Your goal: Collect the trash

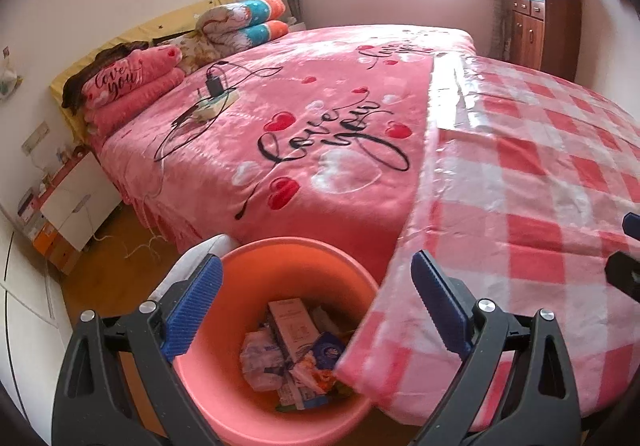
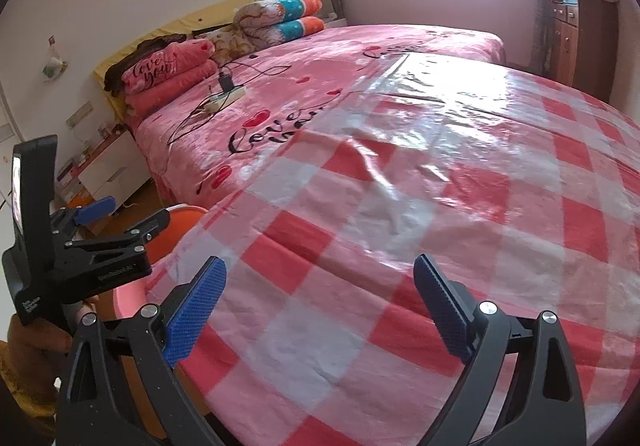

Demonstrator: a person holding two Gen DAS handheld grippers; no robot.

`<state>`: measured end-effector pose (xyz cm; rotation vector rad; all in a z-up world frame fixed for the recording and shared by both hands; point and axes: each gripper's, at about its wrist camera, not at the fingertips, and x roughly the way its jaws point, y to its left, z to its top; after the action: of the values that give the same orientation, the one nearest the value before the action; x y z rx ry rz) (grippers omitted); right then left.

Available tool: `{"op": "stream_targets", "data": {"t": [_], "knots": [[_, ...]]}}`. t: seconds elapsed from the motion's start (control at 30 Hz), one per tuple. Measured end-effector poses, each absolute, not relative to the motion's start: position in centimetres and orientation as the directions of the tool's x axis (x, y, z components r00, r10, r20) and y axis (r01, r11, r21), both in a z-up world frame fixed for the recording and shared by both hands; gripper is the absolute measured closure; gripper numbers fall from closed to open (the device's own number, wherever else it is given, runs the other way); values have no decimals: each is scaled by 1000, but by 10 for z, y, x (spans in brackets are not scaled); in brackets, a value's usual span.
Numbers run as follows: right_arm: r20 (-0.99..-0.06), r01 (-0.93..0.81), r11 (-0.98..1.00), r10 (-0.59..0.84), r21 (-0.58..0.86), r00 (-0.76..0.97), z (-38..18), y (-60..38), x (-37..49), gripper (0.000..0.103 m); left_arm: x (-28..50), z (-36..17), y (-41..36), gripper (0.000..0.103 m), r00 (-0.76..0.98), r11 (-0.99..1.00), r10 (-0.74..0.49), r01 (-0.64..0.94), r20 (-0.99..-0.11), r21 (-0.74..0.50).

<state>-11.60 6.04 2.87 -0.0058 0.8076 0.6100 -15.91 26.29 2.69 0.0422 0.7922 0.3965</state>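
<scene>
Nearest the left wrist camera, the round salmon-pink plastic bin stands on the brown floor against the foot of the bed, tucked partly under the overhang of the glossy red-and-white checked plastic table cover. In its bottom lies a loose heap of trash: crumpled white wrappers, a flat grey carton lying slantwise and a blue-printed packet (the print is too small to read). The left gripper hangs tilted down over the bin's mouth with its blue ribbed pads wide apart and nothing between them. The cover's curved edge crosses the bin's right rim, so only the left and middle of the opening are free. In the right wrist view the right gripper is likewise spread wide and empty, angled down over the bare checked surface, with open room across the whole cover ahead of it; the left tool shows at its left, gripped by a hand with a mustard-yellow sleeve. Beyond lies the pink fleece "love you" bedspread carrying a white power strip with a black charger, then folded quilts at the headboard and a bright window on the far wall.
</scene>
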Motion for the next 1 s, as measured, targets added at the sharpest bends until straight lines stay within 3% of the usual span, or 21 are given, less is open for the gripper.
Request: {"op": "stream_targets", "data": {"t": [1.0], "knots": [[-628, -316, 925, 377, 212, 681, 31, -46, -105, 9, -121, 38, 136, 7, 685, 968, 236, -103, -689, 228]]}}
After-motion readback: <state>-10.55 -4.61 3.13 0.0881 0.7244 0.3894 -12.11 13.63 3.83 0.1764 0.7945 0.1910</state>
